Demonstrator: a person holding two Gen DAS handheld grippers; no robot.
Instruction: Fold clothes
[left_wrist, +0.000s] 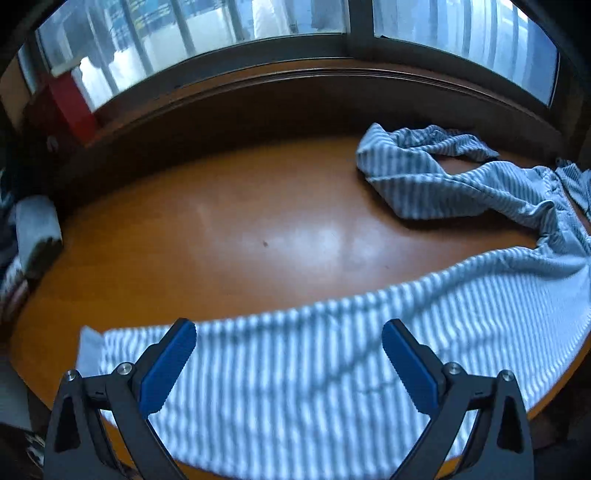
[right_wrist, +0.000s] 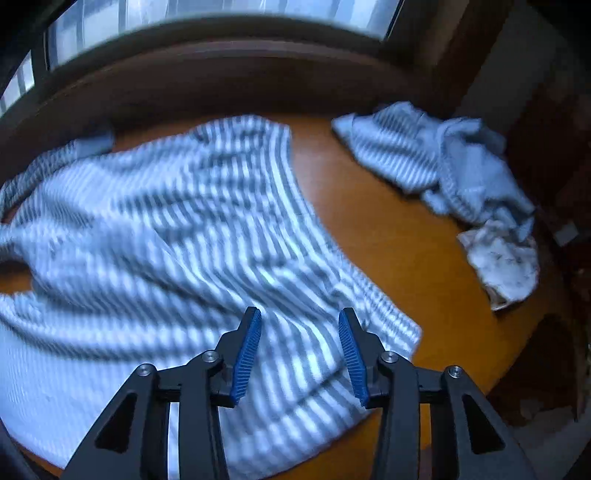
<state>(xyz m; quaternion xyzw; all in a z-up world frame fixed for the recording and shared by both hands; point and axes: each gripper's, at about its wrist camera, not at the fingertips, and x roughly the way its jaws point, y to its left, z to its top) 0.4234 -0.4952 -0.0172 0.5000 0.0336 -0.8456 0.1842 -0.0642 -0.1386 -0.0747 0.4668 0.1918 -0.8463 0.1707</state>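
Note:
A grey-and-white striped garment (left_wrist: 332, 362) lies spread along the near edge of the round wooden table (left_wrist: 258, 229), and its sleeve (left_wrist: 417, 173) trails toward the back right. My left gripper (left_wrist: 289, 328) hovers above its near part, jaws wide open, nothing between the blue pads (left_wrist: 170, 365). In the right wrist view the same striped garment (right_wrist: 155, 229) covers the table's left half. My right gripper (right_wrist: 300, 314) hangs over its lower right corner, partly open, with the pads clear of the cloth.
A second crumpled striped piece (right_wrist: 432, 158) and a white patterned cloth (right_wrist: 502, 262) lie at the table's right. A folded pale item (left_wrist: 37, 229) sits at the left edge. A window sill (left_wrist: 295, 85) runs behind, with a red box (left_wrist: 70, 107) at its left.

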